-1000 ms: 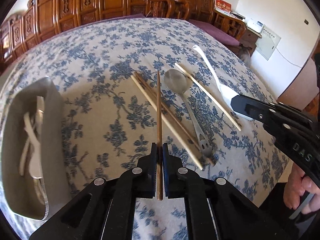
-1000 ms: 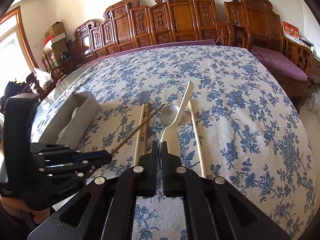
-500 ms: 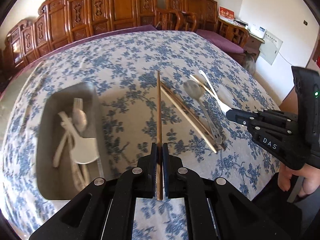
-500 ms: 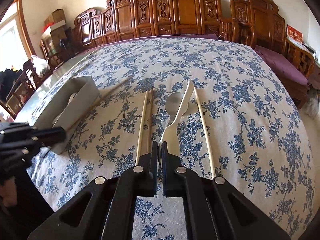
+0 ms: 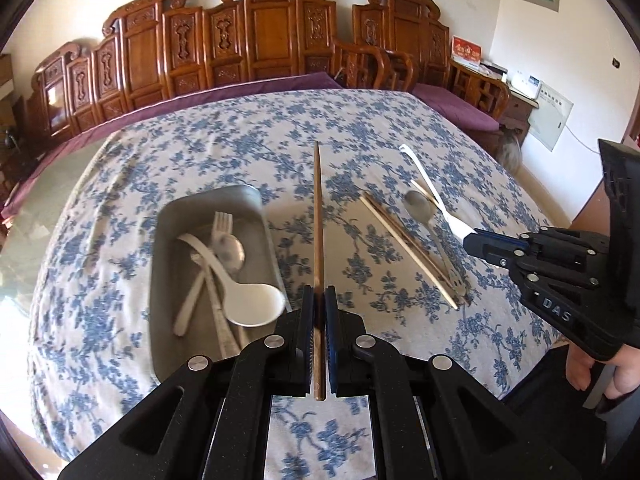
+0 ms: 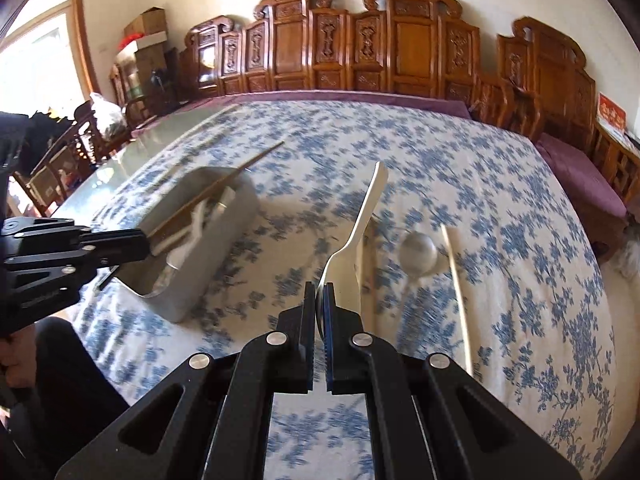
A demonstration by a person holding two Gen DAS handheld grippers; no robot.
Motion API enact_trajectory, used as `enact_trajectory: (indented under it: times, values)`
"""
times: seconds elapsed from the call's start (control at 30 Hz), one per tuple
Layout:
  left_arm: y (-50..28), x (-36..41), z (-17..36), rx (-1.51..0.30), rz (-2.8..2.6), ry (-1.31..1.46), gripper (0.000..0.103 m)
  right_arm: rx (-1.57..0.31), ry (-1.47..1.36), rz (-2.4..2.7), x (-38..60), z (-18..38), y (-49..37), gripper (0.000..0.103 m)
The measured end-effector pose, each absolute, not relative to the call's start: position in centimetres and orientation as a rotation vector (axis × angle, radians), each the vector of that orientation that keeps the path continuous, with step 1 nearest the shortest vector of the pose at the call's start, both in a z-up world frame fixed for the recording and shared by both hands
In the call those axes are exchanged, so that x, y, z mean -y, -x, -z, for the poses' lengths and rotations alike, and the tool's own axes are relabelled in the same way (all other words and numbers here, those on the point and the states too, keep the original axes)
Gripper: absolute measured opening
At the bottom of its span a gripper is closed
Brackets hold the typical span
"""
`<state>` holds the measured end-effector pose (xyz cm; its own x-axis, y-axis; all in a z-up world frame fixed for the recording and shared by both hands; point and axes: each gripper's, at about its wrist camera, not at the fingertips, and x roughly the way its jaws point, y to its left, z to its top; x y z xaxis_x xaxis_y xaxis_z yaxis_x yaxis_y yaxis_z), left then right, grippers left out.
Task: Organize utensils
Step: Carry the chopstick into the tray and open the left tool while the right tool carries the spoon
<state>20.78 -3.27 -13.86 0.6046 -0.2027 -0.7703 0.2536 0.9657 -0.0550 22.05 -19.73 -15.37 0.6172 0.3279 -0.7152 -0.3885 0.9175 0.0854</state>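
A: What does the left gripper have?
B: Its jaws are pinched tight on a dark wooden chopstick, which runs straight up the middle of the left wrist view, its tip over the flowered tablecloth.

A: And the right gripper?
B: Clamped on the bowl end of a white plastic spoon, handle pointing up and away at the centre of the right wrist view.

A: Where is the tray?
B: The metal tray sits left of centre in the left wrist view, just beside the chopstick. Inside lie a white ladle-shaped spoon, a metal spoon and a fork.

A: What lies on the cloth?
B: Right of centre in that view, pale chopsticks lie beside a metal spoon, with another pale chopstick behind them.
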Motion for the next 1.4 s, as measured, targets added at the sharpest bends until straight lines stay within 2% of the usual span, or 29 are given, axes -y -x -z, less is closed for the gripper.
enact_trajectory:
  times: [0.33, 0.73, 1.4]
  values:
    - [-21.0, -0.8, 14.0, -0.887, 0.226, -0.052, 0.004, -0.790, 0.094, -0.462, 16.3, 14.3, -21.2, 0.005]
    - [-22.2, -4.3, 16.5, -0.947, 0.159, -0.055, 0.004, -0.811, 0.117, -0.484, 14.2, 15.1, -21.2, 0.005]
    - [-24.4, -5.5, 19.2, -1.023, 0.146, -0.010, 0.004, -0.819, 0.128, -0.545, 11.5, 15.1, -21.3, 0.005]
